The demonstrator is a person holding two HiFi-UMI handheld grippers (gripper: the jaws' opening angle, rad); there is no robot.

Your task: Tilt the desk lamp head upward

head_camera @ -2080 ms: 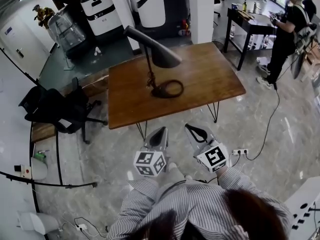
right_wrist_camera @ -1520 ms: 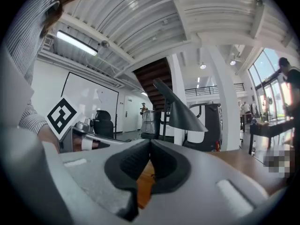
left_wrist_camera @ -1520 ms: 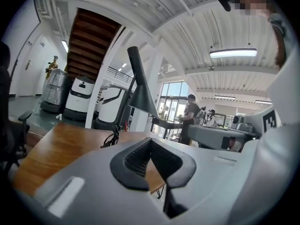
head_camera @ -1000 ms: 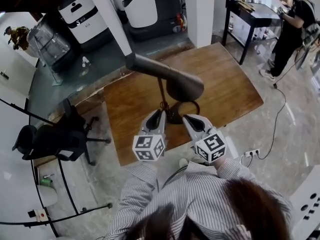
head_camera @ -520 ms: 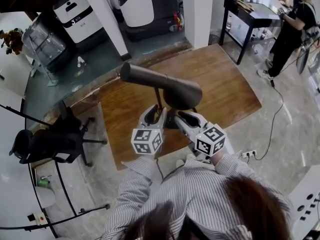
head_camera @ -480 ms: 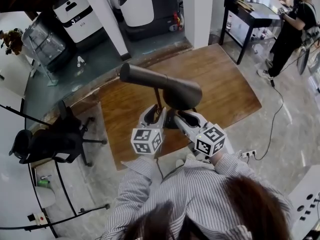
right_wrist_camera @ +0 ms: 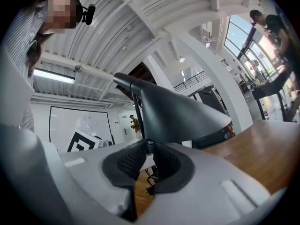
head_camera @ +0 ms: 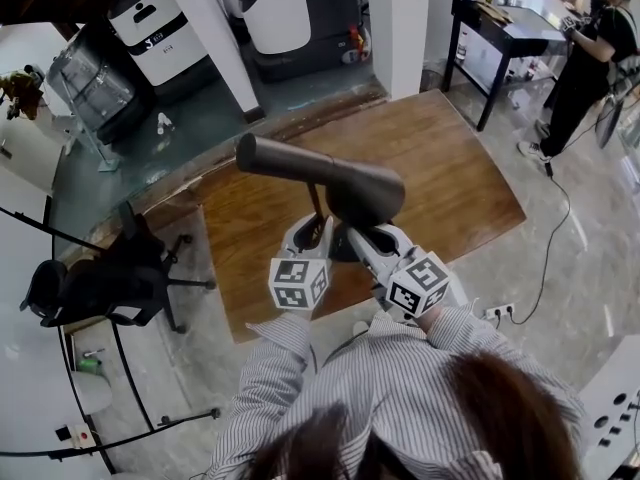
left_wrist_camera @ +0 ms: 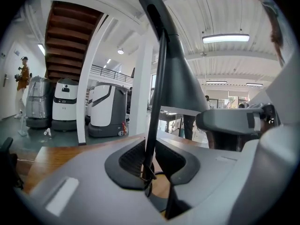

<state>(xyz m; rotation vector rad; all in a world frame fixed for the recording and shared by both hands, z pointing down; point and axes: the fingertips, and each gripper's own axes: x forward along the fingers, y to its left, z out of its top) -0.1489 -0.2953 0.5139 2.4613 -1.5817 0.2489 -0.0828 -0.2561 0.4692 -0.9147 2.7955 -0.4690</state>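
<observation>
A dark desk lamp stands on the wooden table (head_camera: 450, 178). Its cone head (head_camera: 350, 188) points right and slightly down, above both grippers. My left gripper (head_camera: 318, 230) reaches under the head. In the left gripper view (left_wrist_camera: 149, 150) the thin stem (left_wrist_camera: 157, 102) runs down between its closing jaws, with wood showing beside it. My right gripper (head_camera: 358, 233) sits just right of the left one. In the right gripper view (right_wrist_camera: 149, 146) its pads stand a narrow gap apart with light showing through. The head's lower rim (right_wrist_camera: 187, 125) lies right over the tips.
A black office chair (head_camera: 100, 278) stands left of the table. White machines (head_camera: 270, 8) and a white column (head_camera: 395, 18) stand behind it. At the far right, a person (head_camera: 590, 58) stands by a black side table (head_camera: 500, 33). A power strip (head_camera: 497, 310) lies on the floor.
The grippers rose from in front of the table's near edge to the lamp's stem under the head. In the last half second they crept slightly closer; the lamp has not visibly moved.
</observation>
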